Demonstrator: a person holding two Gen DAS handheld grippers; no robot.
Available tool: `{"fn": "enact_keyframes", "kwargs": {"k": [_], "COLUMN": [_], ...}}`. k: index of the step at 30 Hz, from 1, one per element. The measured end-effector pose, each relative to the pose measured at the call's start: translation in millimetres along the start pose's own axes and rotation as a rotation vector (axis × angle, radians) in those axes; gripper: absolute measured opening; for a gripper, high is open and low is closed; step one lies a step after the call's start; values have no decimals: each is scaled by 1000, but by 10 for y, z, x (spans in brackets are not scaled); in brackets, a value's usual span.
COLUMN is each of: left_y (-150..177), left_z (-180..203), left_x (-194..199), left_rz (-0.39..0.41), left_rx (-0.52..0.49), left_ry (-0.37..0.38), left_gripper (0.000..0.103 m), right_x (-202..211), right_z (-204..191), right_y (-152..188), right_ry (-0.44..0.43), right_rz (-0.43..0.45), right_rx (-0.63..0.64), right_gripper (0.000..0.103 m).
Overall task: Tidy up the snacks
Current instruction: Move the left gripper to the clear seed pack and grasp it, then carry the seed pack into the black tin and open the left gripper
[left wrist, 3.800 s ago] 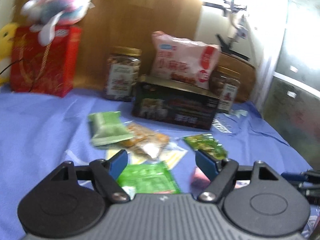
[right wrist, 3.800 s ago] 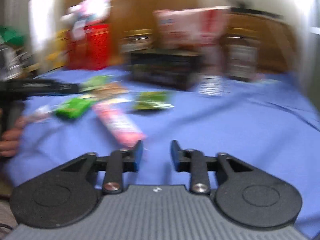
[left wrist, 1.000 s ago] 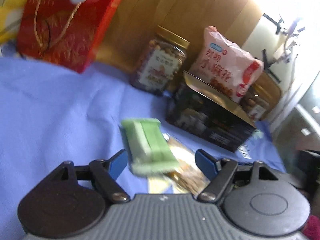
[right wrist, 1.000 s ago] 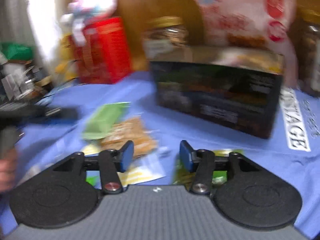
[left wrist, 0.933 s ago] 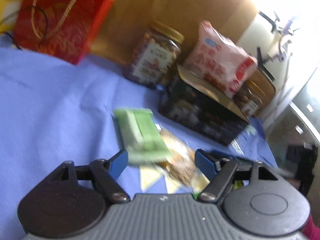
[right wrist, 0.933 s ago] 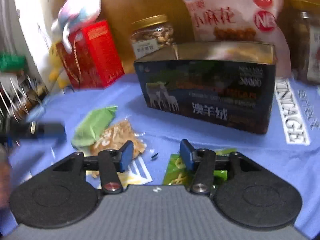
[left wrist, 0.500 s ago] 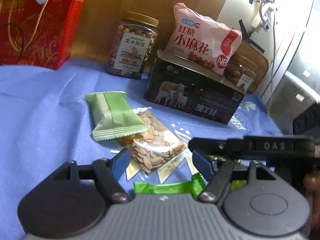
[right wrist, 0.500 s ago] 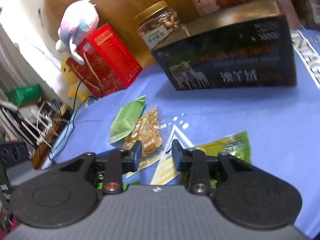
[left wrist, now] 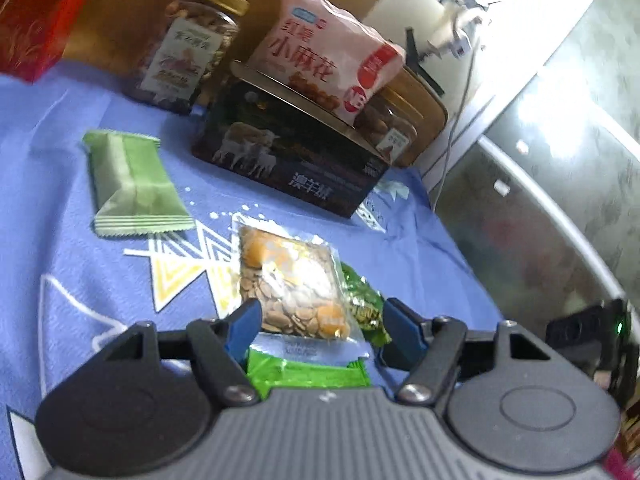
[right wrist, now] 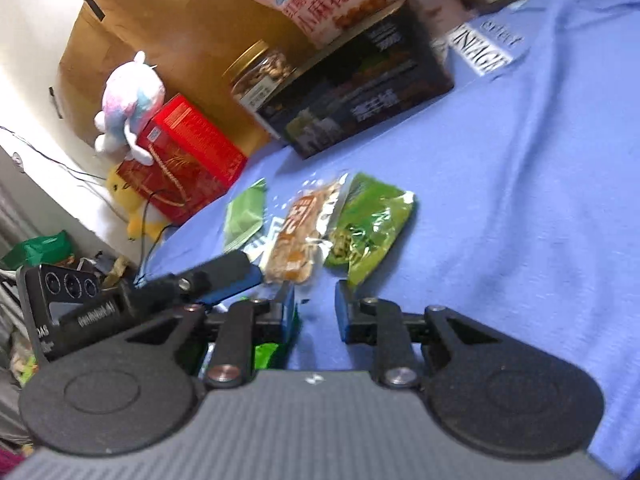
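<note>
The clear seed packet (left wrist: 294, 286) lies low and centre in the left wrist view, on the blue cloth (left wrist: 60, 184) that covers the table. Its near edge overlaps a bright green packet (left wrist: 308, 372) and its right edge overlaps a shiny green packet (left wrist: 362, 300). The pale green wafer pack (left wrist: 130, 182) lies apart at middle left. The left gripper (left wrist: 318, 326) hangs just over the seed packet with its jaws spread wide, one to each side, clamped on nothing. This reads as a line-up for a pick across the packet's width.

In the right wrist view the right gripper (right wrist: 314, 306) sits bottom centre, jaws apart with a narrower gap, holding nothing, near the shiny green packet (right wrist: 370, 220).

Behind the loose snacks stand a dark box (left wrist: 288, 156) with a pink bag (left wrist: 328, 52) on top and a nut jar (left wrist: 188, 46) beside it. Presumably these already stand where they belong. A red gift bag (right wrist: 182, 160) carries a plush toy (right wrist: 128, 98) at middle left of the right wrist view.
</note>
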State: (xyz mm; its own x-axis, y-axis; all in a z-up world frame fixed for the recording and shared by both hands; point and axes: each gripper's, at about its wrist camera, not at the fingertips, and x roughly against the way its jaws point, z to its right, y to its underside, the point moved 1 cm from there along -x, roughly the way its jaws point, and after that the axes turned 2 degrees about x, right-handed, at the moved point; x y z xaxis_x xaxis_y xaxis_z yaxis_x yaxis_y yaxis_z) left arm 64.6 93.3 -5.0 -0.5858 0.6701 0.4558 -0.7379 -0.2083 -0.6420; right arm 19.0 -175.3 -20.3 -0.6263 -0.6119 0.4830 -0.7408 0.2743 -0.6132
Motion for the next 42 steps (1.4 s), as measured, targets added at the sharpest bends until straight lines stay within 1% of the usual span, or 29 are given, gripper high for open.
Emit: {"fn": "enact_keyframes", "kwargs": {"k": [3, 5, 7, 10, 13, 15, 19, 22, 23, 24, 26, 29, 32, 33, 34, 35, 39, 41, 42], "left_y": [-7, -22, -40, -49, -50, -47, -49, 51, 101, 150, 256, 359, 392, 379, 346, 297, 98, -28, -91], "left_z": [-53, -96, -123, -127, -109, -92, -12, 98, 121, 143, 148, 70, 20, 16, 7, 2, 6, -27, -57], "left_x": [61, 96, 82, 38, 40, 86, 249, 521, 609, 686, 809, 858, 852, 844, 828, 800, 574, 392, 285], "left_rz": [29, 44, 40, 28, 40, 68, 137, 177, 183, 187, 178, 140, 126, 123, 115, 103, 56, 36, 23], "left_rx": [30, 56, 69, 67, 56, 50, 30, -7, -29, -54, -91, -65, -35, -30, -25, -21, -26, -6, 7], "left_ry": [-22, -15, -16, -23, -31, -31, -17, 1, 3, -4, -30, -33, -25, -26, -25, -24, -37, -58, -57], "left_gripper": [70, 70, 70, 70, 70, 70, 69, 69, 69, 70, 70, 70, 70, 70, 70, 70, 70, 70, 69], "right_x": [-24, -58, -68, -48, 11, 40, 85, 133, 163, 215, 317, 328, 208, 186, 171, 156, 84, -53, -126], "right_z": [-28, -13, 14, 113, 175, 206, 186, 185, 172, 130, -9, -191, -373, -416, -417, -374, 1, 163, 206], "right_y": [-22, -34, -35, 48, 119, 130, 146, 148, 144, 144, 161, 208, 273, 280, 258, 217, 11, -70, -91], "right_ry": [-9, -15, -28, -68, -112, -128, -123, -110, -101, -91, -90, -115, -121, -115, -111, -105, -78, -96, -100], "right_rz": [-7, -29, -46, -67, -70, -72, -66, -66, -64, -52, -35, -62, -106, -101, -94, -87, -49, -70, -85], "right_rx": [7, 3, -2, -71, -115, -136, -129, -125, -111, -70, 50, 166, 276, 306, 305, 281, 80, -17, -48], "right_gripper": [26, 27, 27, 27, 27, 27, 27, 28, 29, 29, 29, 29, 30, 30, 30, 31, 33, 33, 33]}}
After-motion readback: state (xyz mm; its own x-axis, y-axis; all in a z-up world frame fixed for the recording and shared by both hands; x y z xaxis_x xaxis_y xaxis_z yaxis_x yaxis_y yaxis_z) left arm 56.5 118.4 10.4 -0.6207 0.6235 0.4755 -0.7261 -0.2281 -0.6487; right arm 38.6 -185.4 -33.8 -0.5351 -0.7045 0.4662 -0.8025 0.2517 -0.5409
